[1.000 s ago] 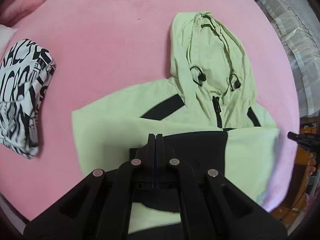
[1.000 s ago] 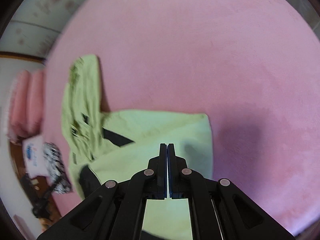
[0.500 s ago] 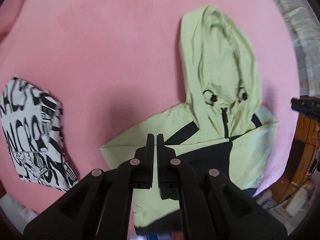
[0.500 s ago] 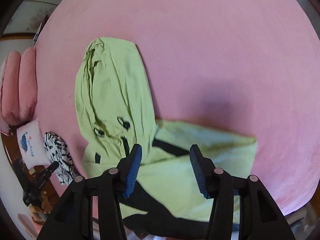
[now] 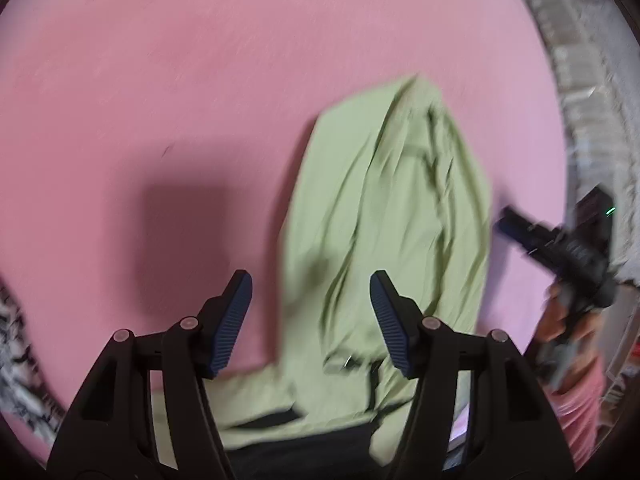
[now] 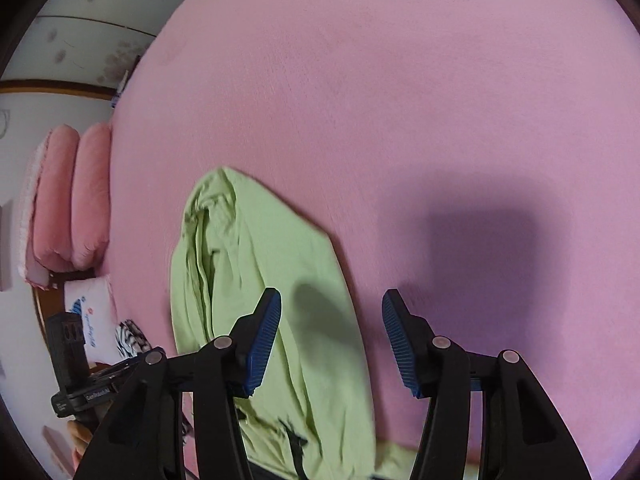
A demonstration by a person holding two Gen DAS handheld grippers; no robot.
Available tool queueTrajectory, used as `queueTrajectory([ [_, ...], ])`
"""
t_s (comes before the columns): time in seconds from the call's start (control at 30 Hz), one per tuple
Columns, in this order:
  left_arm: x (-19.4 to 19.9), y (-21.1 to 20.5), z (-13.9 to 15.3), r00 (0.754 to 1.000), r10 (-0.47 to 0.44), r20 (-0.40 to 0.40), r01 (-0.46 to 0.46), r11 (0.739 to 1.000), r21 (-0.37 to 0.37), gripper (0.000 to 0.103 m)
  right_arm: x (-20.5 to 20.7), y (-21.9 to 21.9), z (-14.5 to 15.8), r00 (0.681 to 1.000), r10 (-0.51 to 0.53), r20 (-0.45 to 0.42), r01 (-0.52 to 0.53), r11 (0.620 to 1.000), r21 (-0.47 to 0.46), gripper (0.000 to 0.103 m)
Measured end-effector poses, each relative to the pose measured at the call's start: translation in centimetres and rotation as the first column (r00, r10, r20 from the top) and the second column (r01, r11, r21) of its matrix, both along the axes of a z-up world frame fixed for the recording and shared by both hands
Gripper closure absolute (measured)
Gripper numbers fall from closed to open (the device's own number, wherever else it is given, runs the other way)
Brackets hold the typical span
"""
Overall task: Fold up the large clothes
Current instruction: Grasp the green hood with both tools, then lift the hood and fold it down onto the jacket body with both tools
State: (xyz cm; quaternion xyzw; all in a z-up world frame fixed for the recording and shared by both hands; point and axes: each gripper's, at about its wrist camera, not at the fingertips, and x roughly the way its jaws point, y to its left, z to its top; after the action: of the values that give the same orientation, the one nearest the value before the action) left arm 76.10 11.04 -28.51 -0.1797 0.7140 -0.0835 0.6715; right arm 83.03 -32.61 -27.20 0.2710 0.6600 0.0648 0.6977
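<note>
A light green jacket with black panels lies on the pink bed. Its hood stretches away from me in the left wrist view, and also shows in the right wrist view. My left gripper is open and empty, hovering over the hood's left edge. My right gripper is open and empty, over the hood's right edge. The jacket's body is mostly hidden under the grippers; a black panel shows at the bottom. The right gripper also shows at the right of the left wrist view.
The pink bed spreads far around the jacket. A folded black-and-white garment lies at the bed's left edge. Pink pillows and a white pillow are off to the left. White lace fabric lies at the right.
Both grippers were shut on the folded jacket, then opened and let it go. Both have moved forward toward the hood, which now fills the views.
</note>
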Motion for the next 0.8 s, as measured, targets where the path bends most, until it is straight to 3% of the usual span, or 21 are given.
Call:
queueTrajectory([
  [0.17,2.4,0.8,-1.9,0.991,0.121,0.05,-0.12,0.992,-0.036,0.045,2.3,0.3,-1.8,1.0,0.001,0.028,-0.003,0.999,0.053,0.051],
  [0.3,3.9,1.2,-4.4,0.981,0.192,0.015,-0.19,0.98,-0.063,0.046,4.0,1.3,-3.1,0.999,0.004,0.042,-0.007,0.996,0.087,0.058],
  [0.33,4.2,1.1,-4.7,0.98,0.196,0.02,-0.195,0.979,-0.052,0.049,4.4,1.6,-3.5,0.999,0.012,0.043,-0.016,0.995,0.094,0.066],
  [0.37,4.4,1.0,-4.8,0.979,0.202,0.033,-0.201,0.979,-0.039,0.063,4.7,1.9,-3.8,0.999,0.02,0.043,-0.024,0.995,0.101,0.071],
  [0.4,4.5,1.0,-4.8,0.977,0.207,0.05,-0.205,0.978,-0.042,0.084,5.0,2.1,-4.1,0.999,0.025,0.046,-0.03,0.993,0.111,0.08],
  [0.47,4.5,1.0,-4.3,0.97,0.22,0.102,-0.213,0.974,-0.075,0.1,5.5,3.0,-4.5,0.996,0.063,0.058,-0.069,0.99,0.124,0.091],
  [0.53,4.4,0.8,-3.8,0.968,0.206,0.142,-0.195,0.977,-0.086,0.102,5.3,3.4,-4.0,0.991,0.096,0.089,-0.107,0.985,0.134,0.098],
  [0.67,3.8,1.0,-1.6,0.96,0.153,0.235,-0.126,0.984,-0.126,0.103,4.5,2.8,-2.3,0.986,0.076,0.148,-0.105,0.974,0.201,0.099],
  [0.8,1.9,1.0,1.9,0.936,0.062,0.346,0.001,0.984,-0.179,0.103,3.4,2.3,-0.4,0.979,0.067,0.191,-0.118,0.956,0.268,0.1],
])
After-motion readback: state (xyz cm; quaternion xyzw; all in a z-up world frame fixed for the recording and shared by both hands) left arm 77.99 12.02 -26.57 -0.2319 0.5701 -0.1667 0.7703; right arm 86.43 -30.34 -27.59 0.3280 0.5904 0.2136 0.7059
